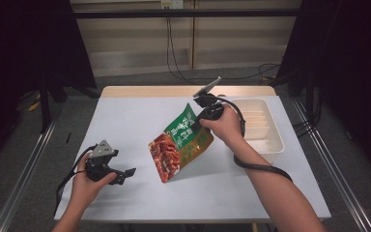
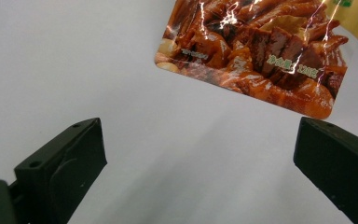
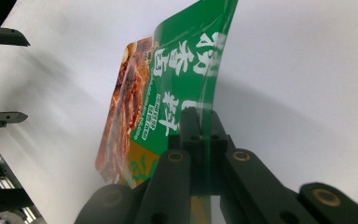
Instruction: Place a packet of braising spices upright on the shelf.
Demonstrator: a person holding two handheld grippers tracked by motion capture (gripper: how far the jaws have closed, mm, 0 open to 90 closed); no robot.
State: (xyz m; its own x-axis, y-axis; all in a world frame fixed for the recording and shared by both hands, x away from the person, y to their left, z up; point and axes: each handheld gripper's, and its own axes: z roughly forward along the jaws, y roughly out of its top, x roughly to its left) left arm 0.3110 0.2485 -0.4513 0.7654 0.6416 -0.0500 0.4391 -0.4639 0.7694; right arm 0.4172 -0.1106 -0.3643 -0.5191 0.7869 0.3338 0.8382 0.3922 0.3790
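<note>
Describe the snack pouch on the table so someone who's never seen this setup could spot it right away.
Start at the white table; near its middle, left of the white plastic tray, hangs the pouch, pinched at its top edge by the right gripper. It is glossy green with a picture of reddish-brown braised meat, the only colourful thing there.

White tray on table

- The right gripper rises from the bottom centre, its black jaws pinched on the green edge of a snack pouch.
- The pouch runs toward the upper centre.
- White table fills the right side.
</note>
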